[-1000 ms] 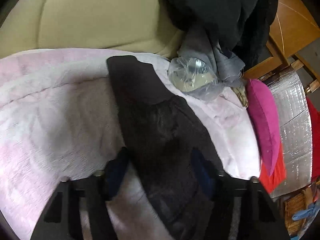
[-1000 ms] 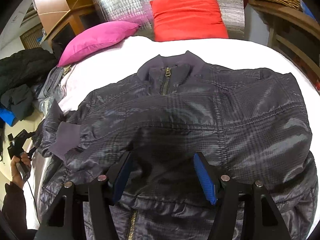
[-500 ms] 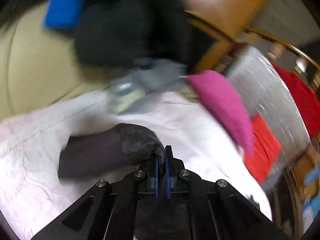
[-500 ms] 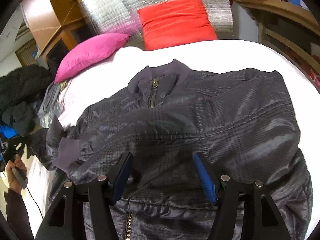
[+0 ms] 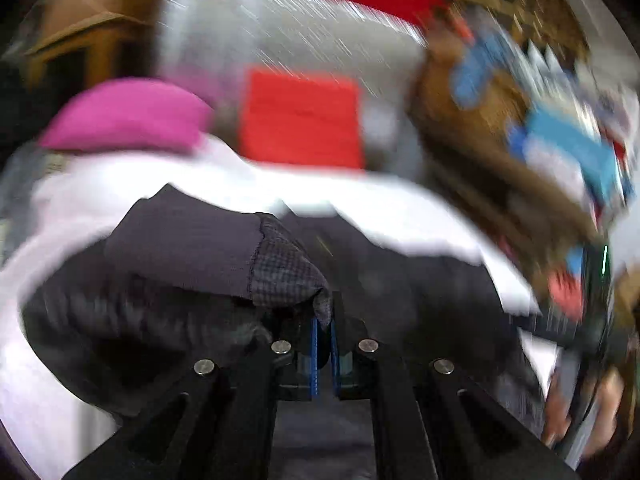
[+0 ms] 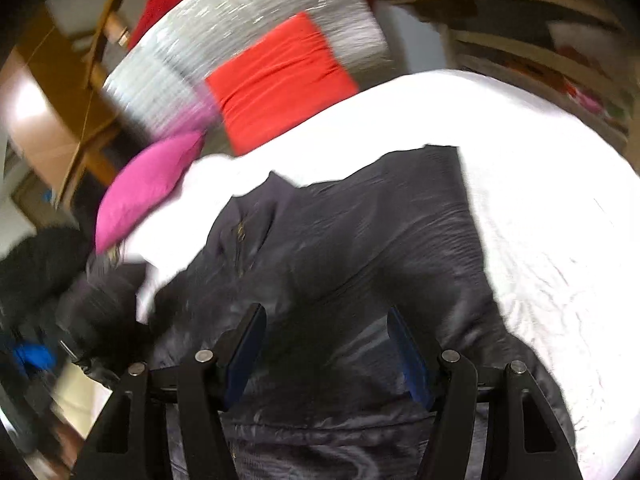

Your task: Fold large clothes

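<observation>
A dark checked jacket [image 6: 360,248] lies spread on a white bed cover [image 6: 560,220], collar and zip toward the pillows. My left gripper [image 5: 324,320] is shut on the jacket's sleeve end [image 5: 288,276], next to its knit cuff [image 5: 188,244], and holds it lifted over the jacket body [image 5: 420,280]. My right gripper [image 6: 326,332] is open, its blue-padded fingers [image 6: 250,340] hovering just above the jacket's lower front, holding nothing. Both views are motion-blurred.
A magenta pillow [image 6: 152,188] and a red cushion [image 6: 276,80] lean against a silver foil panel [image 6: 248,24] at the head of the bed. A wooden frame [image 6: 60,92] stands at left, dark clothes [image 6: 36,264] beside the bed, and shelves [image 5: 560,100] at right.
My left gripper, open over the sleeve a second ago, closed on the sleeve end and has swung it across toward the jacket body. My right gripper stayed open and tilted, shifting over the jacket.
</observation>
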The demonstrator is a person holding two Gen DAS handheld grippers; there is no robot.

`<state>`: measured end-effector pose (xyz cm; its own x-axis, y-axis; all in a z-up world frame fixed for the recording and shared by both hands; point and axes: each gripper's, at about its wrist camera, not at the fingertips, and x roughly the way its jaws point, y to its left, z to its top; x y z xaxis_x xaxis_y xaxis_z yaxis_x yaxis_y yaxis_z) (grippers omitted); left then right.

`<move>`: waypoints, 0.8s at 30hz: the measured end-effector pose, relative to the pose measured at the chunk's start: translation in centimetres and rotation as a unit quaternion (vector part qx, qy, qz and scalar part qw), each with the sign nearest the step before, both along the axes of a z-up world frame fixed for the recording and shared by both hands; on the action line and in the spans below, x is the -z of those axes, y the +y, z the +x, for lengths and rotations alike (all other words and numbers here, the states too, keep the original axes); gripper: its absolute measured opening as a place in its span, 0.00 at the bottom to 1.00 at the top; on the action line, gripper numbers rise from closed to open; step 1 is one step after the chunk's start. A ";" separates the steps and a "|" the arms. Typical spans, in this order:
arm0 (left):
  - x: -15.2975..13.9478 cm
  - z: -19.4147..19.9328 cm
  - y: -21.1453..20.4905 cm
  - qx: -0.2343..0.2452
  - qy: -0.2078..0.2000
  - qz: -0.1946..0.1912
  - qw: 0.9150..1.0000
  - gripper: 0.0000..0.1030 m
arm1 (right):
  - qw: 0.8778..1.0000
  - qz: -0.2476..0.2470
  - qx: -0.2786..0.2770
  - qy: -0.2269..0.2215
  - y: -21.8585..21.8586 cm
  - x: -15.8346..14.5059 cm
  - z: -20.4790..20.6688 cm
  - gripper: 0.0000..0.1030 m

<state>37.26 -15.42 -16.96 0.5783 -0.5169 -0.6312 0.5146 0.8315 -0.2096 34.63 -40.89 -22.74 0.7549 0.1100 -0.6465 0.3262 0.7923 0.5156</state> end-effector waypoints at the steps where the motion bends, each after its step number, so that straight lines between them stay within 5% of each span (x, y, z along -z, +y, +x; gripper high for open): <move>1: 1.3 -0.3 -1.4 0.017 0.021 0.020 0.999 0.06 | 1.000 0.014 0.006 -0.003 -0.9 0.0 -0.2 0.65; 5: 4.7 -1.8 -4.1 0.056 0.088 0.087 0.991 0.24 | 0.999 0.037 0.009 0.001 -2.3 0.2 -0.2 0.65; 8: 2.1 -3.3 -2.0 0.084 0.078 0.047 0.992 0.51 | 0.998 0.057 -0.017 0.008 -1.9 0.5 0.5 0.65; 10: -0.8 -4.2 1.1 0.072 0.037 0.011 0.997 0.68 | 0.997 0.060 -0.039 0.005 -0.9 0.4 0.9 0.66; 12: -3.2 -4.9 4.2 0.052 -0.003 -0.023 0.998 0.75 | 0.996 0.060 -0.060 -0.006 0.2 0.1 1.0 0.76; 17: -4.3 -2.9 13.1 -0.092 -0.063 -0.030 0.993 0.78 | 0.989 0.025 -0.142 -0.038 5.6 -1.4 1.2 0.76; 19: -2.2 -0.3 16.9 -0.168 -0.031 -0.034 0.985 0.78 | 0.982 -0.007 -0.188 -0.033 9.0 -1.5 1.7 0.76; 24: 2.3 4.2 22.1 -0.259 0.089 -0.080 0.958 0.76 | 0.968 -0.081 -0.233 -0.041 15.1 -2.4 3.1 0.76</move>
